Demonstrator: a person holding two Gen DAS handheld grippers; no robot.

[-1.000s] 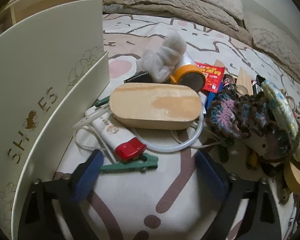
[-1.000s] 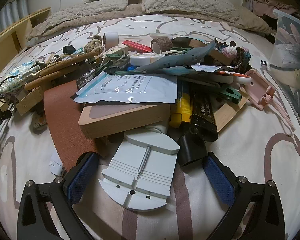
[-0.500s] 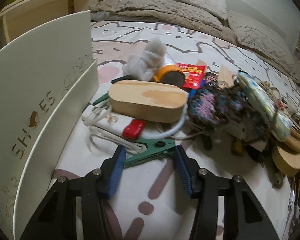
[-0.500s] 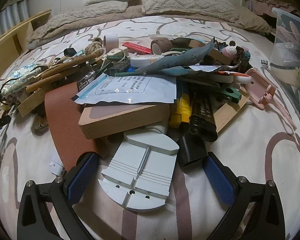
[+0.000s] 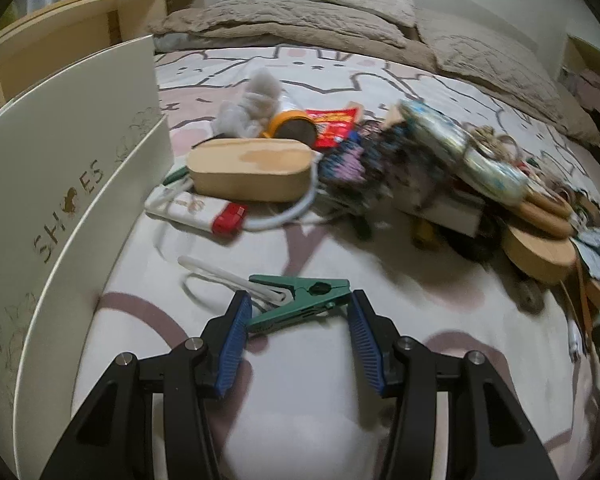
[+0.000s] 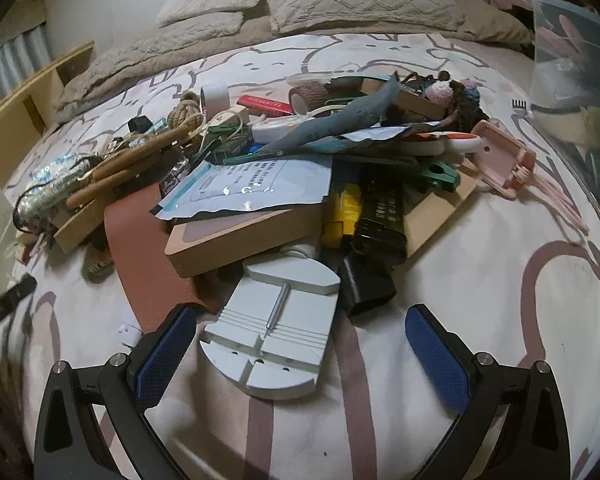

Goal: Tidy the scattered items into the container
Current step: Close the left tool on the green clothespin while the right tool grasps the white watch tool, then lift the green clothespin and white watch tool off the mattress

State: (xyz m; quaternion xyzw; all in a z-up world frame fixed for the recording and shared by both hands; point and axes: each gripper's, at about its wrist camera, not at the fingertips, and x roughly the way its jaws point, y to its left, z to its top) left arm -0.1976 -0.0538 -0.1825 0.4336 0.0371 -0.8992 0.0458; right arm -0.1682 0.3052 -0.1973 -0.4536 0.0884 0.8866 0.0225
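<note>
In the left wrist view, my left gripper [image 5: 298, 308] is shut on a green plastic clip [image 5: 312, 294], with both blue pads pressing its ends. The clip's jaws pinch a white cord loop [image 5: 216, 272] that trails over the bedsheet. A cream box marked "SHOES" [image 5: 72, 200] stands just left of the gripper. In the right wrist view, my right gripper [image 6: 300, 314] is open, and a pale grey flat tool with a metal pin [image 6: 276, 336] lies on the sheet between its fingers, untouched.
Beyond the clip lie an oval wooden box [image 5: 252, 168], a white tube with a red cap [image 5: 196, 212] and crochet pieces [image 5: 352, 168]. The right wrist view has a heap with a wooden block [image 6: 244, 236], a printed pouch [image 6: 256, 188] and a clear plastic bin [image 6: 576, 80] far right.
My left gripper has shut on the green clip and drawn it back from the pile, dragging the white cord along. The right gripper has stayed where it was.
</note>
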